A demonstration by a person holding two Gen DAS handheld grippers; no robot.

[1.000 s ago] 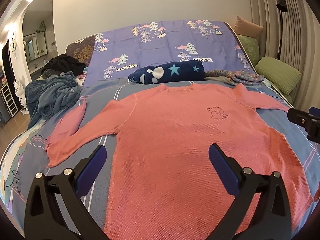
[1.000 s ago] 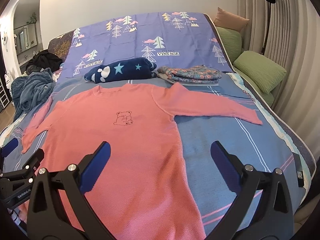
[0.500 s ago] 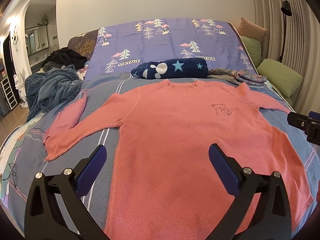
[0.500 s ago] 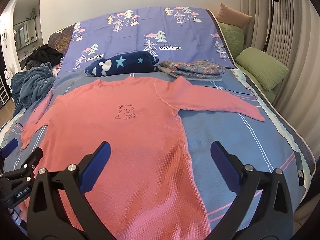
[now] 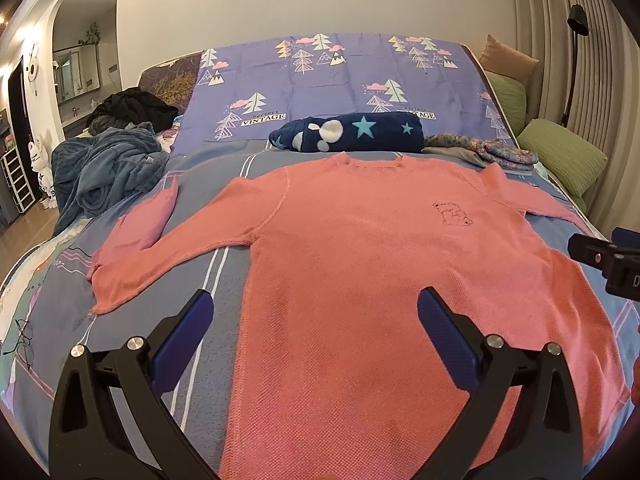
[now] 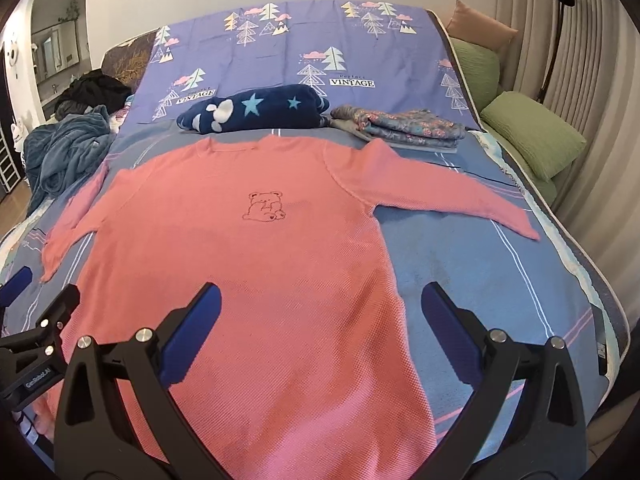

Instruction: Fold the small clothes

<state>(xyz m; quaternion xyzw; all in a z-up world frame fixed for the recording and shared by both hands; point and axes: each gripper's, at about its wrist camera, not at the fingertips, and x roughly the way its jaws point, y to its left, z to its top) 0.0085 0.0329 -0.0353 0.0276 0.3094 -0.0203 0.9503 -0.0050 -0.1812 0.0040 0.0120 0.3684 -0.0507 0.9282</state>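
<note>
the pink sweater (image 5: 360,280) lies flat on the bed (image 6: 500,280), collar toward the headboard end and hem nearest both tongs — left gripper (image 5: 316,332) and right gripper (image 6: 320,320) gape empty, each nearer its own outspread sleeve.

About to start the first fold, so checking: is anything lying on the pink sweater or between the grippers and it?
Nothing visible. The pink sweater lies flat and bare under both open grippers; the star blanket and folded floral clothes sit beyond its collar.
</note>
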